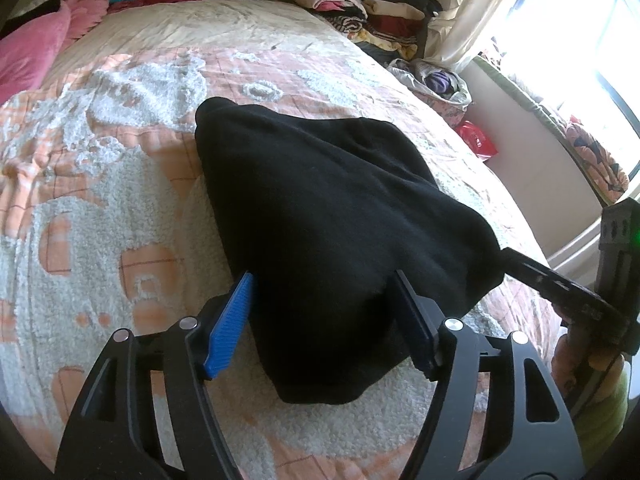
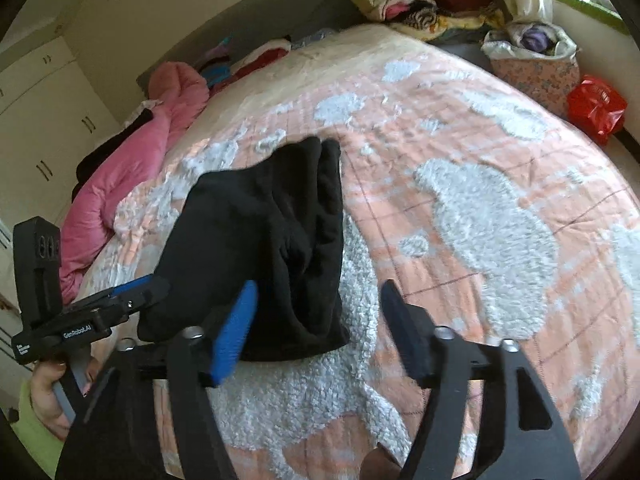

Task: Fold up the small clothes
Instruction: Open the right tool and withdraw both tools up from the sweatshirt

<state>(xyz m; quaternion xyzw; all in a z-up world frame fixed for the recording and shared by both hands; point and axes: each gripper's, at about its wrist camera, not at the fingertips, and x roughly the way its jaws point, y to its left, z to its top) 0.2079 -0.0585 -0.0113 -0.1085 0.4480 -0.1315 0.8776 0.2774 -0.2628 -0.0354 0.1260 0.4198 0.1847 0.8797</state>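
Note:
A folded black garment point(image 1: 328, 216) lies on the peach-and-white fleecy bedspread point(image 1: 100, 216). My left gripper point(image 1: 324, 280) straddles its near end; the blue pad and the dark pad stand apart at either side of the cloth and do not squeeze it. In the right wrist view the same garment point(image 2: 272, 232) lies ahead and to the left, with my left gripper point(image 2: 154, 286) at its left edge. My right gripper point(image 2: 320, 290) is open above the garment's near right corner, holding nothing. One of its fingers point(image 1: 536, 276) touches the garment's right edge.
Stacks of folded clothes point(image 1: 360, 4) sit beyond the bed's far end. A pink duvet point(image 2: 132, 168) is bunched at the left. A bag of clothes point(image 2: 532, 60) and a red bag point(image 2: 596, 108) stand on the floor by the window. A hand point(image 2: 48, 396) grips the left gripper's handle.

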